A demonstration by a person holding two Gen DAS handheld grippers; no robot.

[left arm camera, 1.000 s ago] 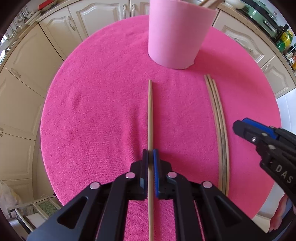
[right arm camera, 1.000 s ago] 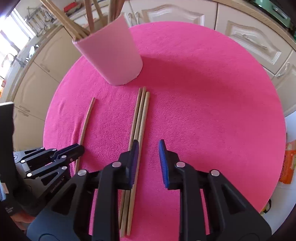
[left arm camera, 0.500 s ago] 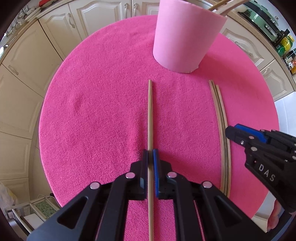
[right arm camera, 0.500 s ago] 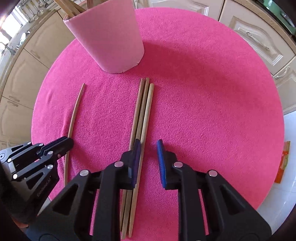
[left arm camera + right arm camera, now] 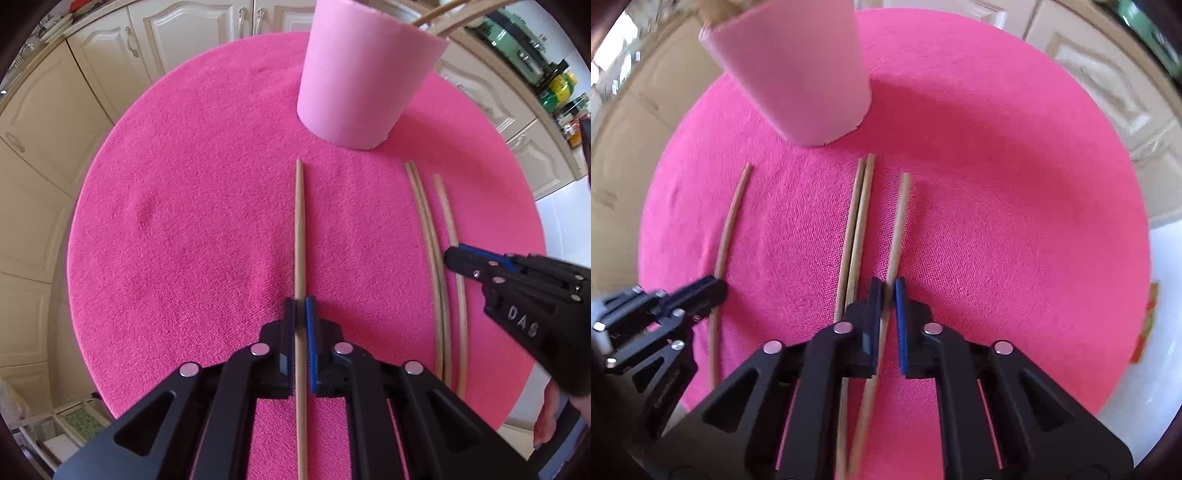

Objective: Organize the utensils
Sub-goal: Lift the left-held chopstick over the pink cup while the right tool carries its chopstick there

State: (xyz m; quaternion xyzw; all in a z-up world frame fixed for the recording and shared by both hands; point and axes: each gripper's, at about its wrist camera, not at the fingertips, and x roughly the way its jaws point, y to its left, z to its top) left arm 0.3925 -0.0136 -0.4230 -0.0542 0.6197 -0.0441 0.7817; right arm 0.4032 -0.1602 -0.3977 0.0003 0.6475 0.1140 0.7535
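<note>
Beside the pink cup (image 5: 798,70) on the pink cloth (image 5: 1015,221), right gripper (image 5: 885,291) now clamped on one chopstick (image 5: 899,221) pulled off its pair (image 5: 855,229), left gripper (image 5: 300,314) gripping another chopstick (image 5: 299,229), both ready for cupping.

Raised letters "DAS" on the right gripper (image 5: 452,256) side, otherwise nothing legible.

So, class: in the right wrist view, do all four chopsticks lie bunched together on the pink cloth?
No: one chopstick lies apart, well left of the pair.
</note>
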